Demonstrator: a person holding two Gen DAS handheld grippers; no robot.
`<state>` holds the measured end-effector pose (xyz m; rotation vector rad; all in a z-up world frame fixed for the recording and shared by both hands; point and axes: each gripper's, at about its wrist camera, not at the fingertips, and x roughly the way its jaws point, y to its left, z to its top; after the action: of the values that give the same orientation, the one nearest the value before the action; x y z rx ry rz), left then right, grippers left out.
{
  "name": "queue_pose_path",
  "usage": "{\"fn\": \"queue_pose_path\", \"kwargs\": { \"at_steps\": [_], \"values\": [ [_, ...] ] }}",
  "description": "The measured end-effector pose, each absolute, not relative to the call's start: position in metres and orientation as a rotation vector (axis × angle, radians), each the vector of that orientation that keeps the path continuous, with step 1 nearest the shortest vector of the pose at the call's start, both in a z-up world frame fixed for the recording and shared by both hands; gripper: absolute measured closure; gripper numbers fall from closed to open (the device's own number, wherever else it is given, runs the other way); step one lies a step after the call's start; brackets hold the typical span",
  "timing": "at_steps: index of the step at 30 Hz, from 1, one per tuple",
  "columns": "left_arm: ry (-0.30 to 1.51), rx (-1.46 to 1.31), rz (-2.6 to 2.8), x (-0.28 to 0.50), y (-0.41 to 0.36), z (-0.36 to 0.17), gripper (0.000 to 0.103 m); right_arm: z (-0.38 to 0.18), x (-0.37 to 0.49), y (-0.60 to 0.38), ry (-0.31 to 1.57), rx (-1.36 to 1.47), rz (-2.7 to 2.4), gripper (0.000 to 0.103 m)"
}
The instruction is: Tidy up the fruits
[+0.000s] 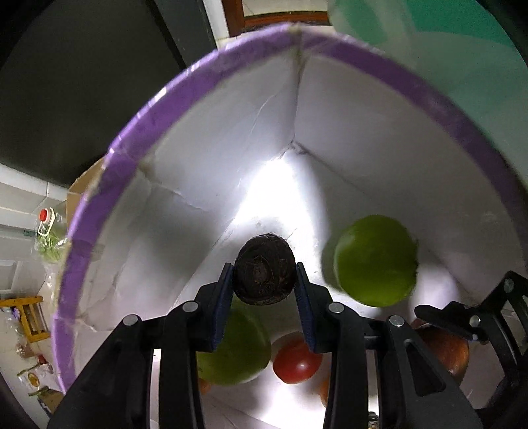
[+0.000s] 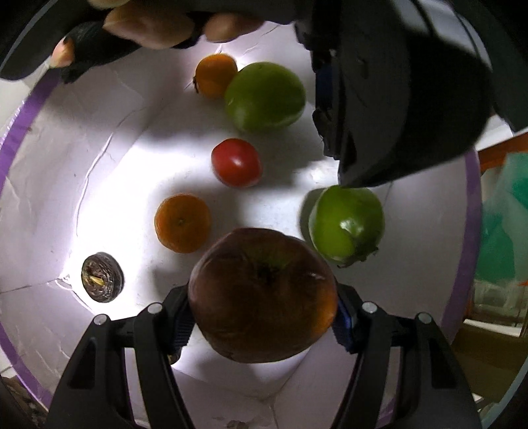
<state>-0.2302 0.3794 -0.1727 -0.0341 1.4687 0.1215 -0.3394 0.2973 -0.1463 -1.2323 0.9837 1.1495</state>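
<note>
A white box with a purple rim [image 1: 165, 109] [image 2: 472, 231] fills both views. Inside it, my left gripper [image 1: 264, 274] is shut on a small dark brown round fruit [image 1: 264, 269]. My right gripper [image 2: 264, 316] is shut on a large dark red-brown apple [image 2: 264, 297], low over the box floor. On that floor lie two green fruits [image 2: 264, 95] [image 2: 346, 224], a red tomato [image 2: 236, 161], two oranges [image 2: 216, 76] [image 2: 183, 222] and another small dark fruit [image 2: 102, 282]. The left gripper's black body [image 2: 379, 99] hides part of the box's far right.
A person's hand [image 2: 148, 26] shows at the top of the right wrist view. Outside the box are a red-capped bottle [image 1: 46, 217], a yellow wooden stool [image 1: 29, 316] on the floor, and a teal bag [image 1: 429, 49] right behind the far wall.
</note>
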Motion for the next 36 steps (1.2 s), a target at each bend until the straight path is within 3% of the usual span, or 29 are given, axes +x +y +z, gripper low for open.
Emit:
{"fn": "queue_pose_path", "kwargs": {
  "at_steps": [7, 9, 11, 13, 17, 19, 21, 27, 31, 33, 36],
  "values": [
    [1.490, -0.057, 0.120, -0.228, 0.380, -0.184, 0.068, -0.157, -0.329, 0.295, 1.074, -1.227, 1.120, 0.035],
    [1.486, -0.067, 0.128, -0.227, 0.382, -0.184, 0.066, -0.153, -0.327, 0.294, 1.068, -1.202, 1.122, 0.029],
    [1.477, -0.076, 0.136, -0.226, 0.381, -0.185, 0.058, -0.147, -0.326, 0.294, 1.056, -1.179, 1.131, 0.019],
    [1.465, -0.077, 0.155, -0.226, 0.381, -0.184, 0.046, -0.147, -0.326, 0.293, 1.053, -1.176, 1.133, 0.019],
    [1.438, -0.099, 0.166, -0.230, 0.382, -0.178, 0.037, -0.141, -0.329, 0.288, 1.020, -1.171, 1.129, 0.019],
    [1.408, -0.090, 0.183, -0.233, 0.383, -0.172, 0.022, -0.131, -0.331, 0.282, 1.007, -1.140, 1.143, 0.019],
    [1.360, -0.103, 0.202, -0.242, 0.382, -0.157, 0.015, -0.116, -0.336, 0.274, 0.997, -1.086, 1.173, 0.019],
    [1.059, -0.046, 0.303, -0.307, 0.362, -0.068, 0.015, -0.050, -0.369, 0.233, 0.846, -0.988, 1.310, 0.017],
    [0.880, 0.000, 0.408, -0.367, 0.337, 0.001, 0.013, 0.018, -0.357, 0.207, 0.758, -0.776, 1.331, 0.009],
    [0.805, 0.044, 0.491, -0.382, 0.332, 0.030, 0.004, 0.059, -0.344, 0.200, 0.695, -0.654, 1.289, 0.004],
    [0.668, 0.034, 0.617, -0.418, 0.317, 0.063, 0.004, 0.104, -0.325, 0.177, 0.656, -0.449, 1.236, 0.001]
  ]
}}
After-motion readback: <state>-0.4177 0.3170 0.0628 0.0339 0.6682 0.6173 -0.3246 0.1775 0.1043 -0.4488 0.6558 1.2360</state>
